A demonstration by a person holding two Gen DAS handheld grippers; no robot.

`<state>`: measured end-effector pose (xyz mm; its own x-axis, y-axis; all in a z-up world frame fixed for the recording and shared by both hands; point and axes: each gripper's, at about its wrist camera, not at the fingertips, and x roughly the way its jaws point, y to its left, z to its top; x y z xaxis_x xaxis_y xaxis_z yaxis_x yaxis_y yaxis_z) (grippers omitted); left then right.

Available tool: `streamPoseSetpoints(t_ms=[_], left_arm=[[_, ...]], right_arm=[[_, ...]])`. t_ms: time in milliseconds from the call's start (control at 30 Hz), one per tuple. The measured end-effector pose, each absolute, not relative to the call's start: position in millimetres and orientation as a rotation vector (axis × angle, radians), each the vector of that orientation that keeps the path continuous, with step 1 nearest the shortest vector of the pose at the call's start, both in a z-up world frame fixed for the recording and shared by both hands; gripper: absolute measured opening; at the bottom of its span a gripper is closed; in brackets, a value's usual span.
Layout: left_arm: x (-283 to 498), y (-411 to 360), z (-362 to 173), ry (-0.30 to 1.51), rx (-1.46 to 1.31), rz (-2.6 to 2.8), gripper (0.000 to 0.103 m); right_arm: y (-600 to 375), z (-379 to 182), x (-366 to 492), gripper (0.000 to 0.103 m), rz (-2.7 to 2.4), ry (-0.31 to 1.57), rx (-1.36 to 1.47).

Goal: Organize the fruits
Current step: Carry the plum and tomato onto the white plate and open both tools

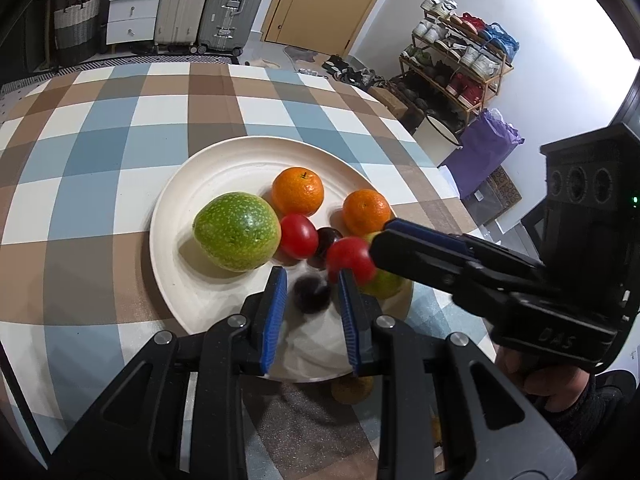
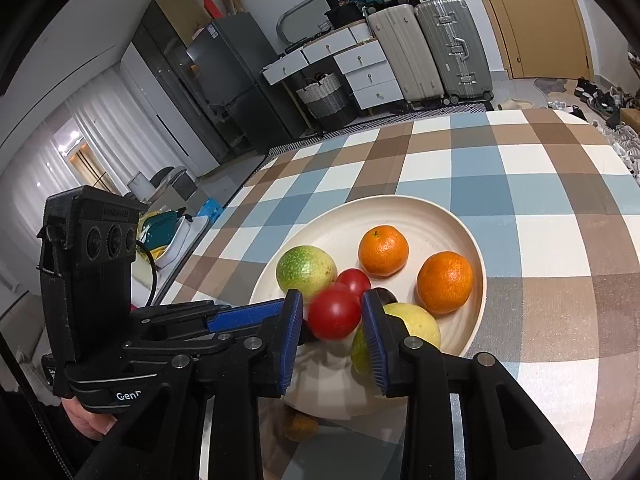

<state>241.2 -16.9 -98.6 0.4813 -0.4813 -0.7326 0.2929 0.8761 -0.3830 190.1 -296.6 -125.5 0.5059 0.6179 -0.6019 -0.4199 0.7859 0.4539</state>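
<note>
Right wrist view: a blurred red tomato [image 2: 334, 314] was seen between the pads of the right gripper [image 2: 332, 330], over the near part of the white plate [image 2: 472, 240]; whether it was still pinched cannot be told. In the left wrist view, a dark plum [image 1: 311, 293] was seen between the narrowly set fingers of the left gripper [image 1: 312, 292], apparently untouched. Two oranges [image 1: 298, 191] were set at the far side. Release is best made low, clear of the green fruit [image 1: 236, 237].
</note>
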Motion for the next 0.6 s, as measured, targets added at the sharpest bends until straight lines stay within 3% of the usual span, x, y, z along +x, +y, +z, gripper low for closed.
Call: streamPoseSetpoints(t_ms=[67,600], left_arm=[[241,-17,-98,0.960,-0.221,-0.476,0.022],[215,-6,-85,0.930,-0.222,-0.461,0.022]], right_arm=[[-299,-123,188,0.042,0.638,0.817,0.272],[-314,-105,168,0.043,0.611,0.753,0.296]])
